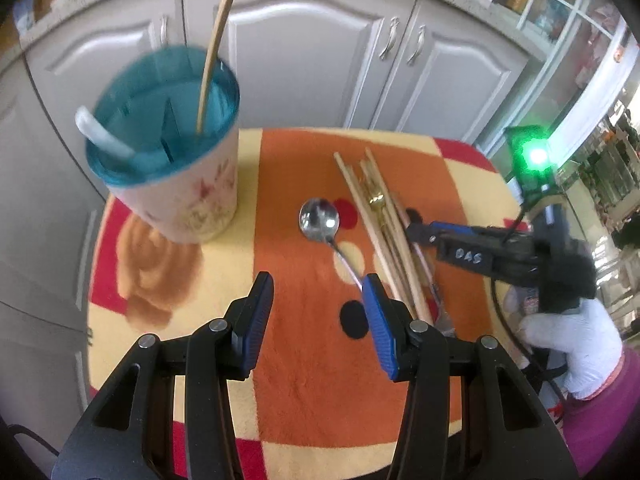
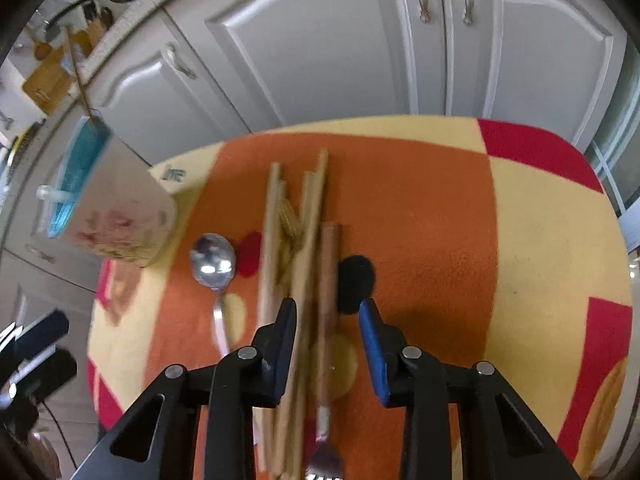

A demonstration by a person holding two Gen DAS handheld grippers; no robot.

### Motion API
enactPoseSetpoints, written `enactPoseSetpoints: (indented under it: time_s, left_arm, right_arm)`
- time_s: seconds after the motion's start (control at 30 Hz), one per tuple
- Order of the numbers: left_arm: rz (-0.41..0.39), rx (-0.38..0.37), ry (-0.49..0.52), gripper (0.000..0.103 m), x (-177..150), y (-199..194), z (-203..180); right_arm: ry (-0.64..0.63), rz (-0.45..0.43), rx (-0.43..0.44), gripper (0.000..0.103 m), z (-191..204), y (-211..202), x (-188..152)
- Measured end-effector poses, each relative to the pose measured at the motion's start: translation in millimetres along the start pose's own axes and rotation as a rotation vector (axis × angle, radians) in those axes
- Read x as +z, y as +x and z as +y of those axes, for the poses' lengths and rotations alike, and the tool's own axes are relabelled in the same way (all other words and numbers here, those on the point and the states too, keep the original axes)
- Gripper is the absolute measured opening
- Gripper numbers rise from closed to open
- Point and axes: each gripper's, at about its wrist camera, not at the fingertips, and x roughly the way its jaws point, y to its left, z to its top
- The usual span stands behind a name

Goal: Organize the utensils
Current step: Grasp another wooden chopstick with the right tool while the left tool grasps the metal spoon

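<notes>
A floral holder cup (image 1: 188, 200) with a teal inside stands at the table's back left, with one chopstick (image 1: 218, 36) and a white handle (image 1: 102, 134) in it. On the cloth lie a steel spoon (image 1: 319, 218) and a bundle of wooden chopsticks (image 1: 384, 236) over a gold utensil (image 1: 376, 200). My left gripper (image 1: 320, 312) hovers open above the spoon's handle, with nothing between its fingers. My right gripper (image 2: 328, 340) is open and straddles the chopsticks (image 2: 304, 240) and a wooden-handled fork (image 2: 328, 280); its right pad stands apart from them. The cup (image 2: 120, 220) and spoon (image 2: 212, 260) lie to its left.
An orange, yellow and red cloth (image 1: 304, 380) covers the small round table. Grey cabinet doors (image 2: 320, 40) stand close behind it. The right gripper (image 1: 418, 234) reaches in from the right in the left wrist view, held by a gloved hand (image 1: 576, 332). The left gripper's fingers (image 2: 40, 340) show at the left edge.
</notes>
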Motion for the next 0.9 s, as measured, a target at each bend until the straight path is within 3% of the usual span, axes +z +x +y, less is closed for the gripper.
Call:
enactPoseSetpoints:
  time_s: [0.33, 0.47, 0.53, 0.67, 0.77, 0.83, 0.9]
  left_arm:
    - [0.014, 0.006, -0.122, 0.045, 12, 57, 12]
    - [-0.005, 0.022, -0.170, 0.045, 19, 76, 15]
    - [-0.023, 0.027, -0.184, 0.045, 22, 83, 15]
    - [-0.034, 0.028, -0.197, 0.045, 30, 99, 11]
    - [-0.042, 0.027, -0.200, 0.045, 33, 106, 8]
    - [-0.044, -0.008, -0.207, 0.037, 33, 107, 8]
    - [-0.028, -0.038, -0.216, 0.011, 34, 110, 11]
  right_arm:
    - [-0.039, 0.019, -0.020, 0.029, 0, 14, 6]
    - [-0.052, 0.004, -0.048, 0.013, 1, 14, 10]
    - [-0.036, -0.005, -0.048, 0.011, -7, 11, 10]
    - [-0.020, 0.005, -0.030, 0.011, -16, 7, 9]
    - [-0.011, 0.026, 0.034, 0.011, -18, 8, 9]
    - [0.016, 0.029, 0.051, 0.011, -21, 10, 11]
    - [0.016, 0.022, 0.053, 0.011, -21, 12, 14]
